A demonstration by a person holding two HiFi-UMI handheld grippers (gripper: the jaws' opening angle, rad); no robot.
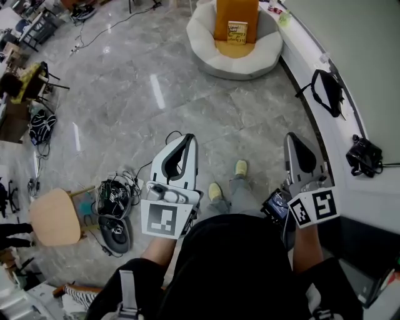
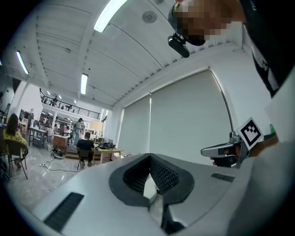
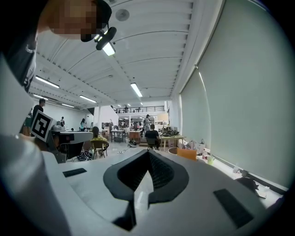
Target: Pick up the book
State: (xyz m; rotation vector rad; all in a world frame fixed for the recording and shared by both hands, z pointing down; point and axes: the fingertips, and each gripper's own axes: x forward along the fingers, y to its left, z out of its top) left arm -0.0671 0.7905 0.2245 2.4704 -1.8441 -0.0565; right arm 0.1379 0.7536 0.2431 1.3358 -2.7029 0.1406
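The book (image 1: 237, 32), a yellow-covered volume, lay face up on an orange cushion (image 1: 236, 12) that leaned in the hollow of a round white lounge chair (image 1: 232, 61), at the far end of the grey marble floor (image 1: 156, 94) in the head view. It lay well apart from both tools, with a broad stretch of bare floor between the chair and the jaw tips. The left hand-held gripper (image 1: 189, 137) pointed roughly toward the chair, so the book sat ahead of it and a little to its right; the right hand-held gripper (image 1: 292, 137) was held beside a curved white table (image 1: 306, 62) along the wall, and the book sat ahead of it and off to its left. In the left gripper view the ribbed pads met at the tips, clenched on nothing, with only a pale window blind and a distant work area beyond them. The right gripper view showed the same: jaws pressed together and empty, aimed down the long room. Neither tool touched the book or the chair. On the table lay a black bag (image 1: 328, 90) and, nearer the person, a black camera (image 1: 362, 155). The person's pale green shoes (image 1: 240, 167) showed on the floor between the two tools. To the left stood a small wooden stool (image 1: 55, 217), with a tangle of black cables (image 1: 114, 199) just beside it.
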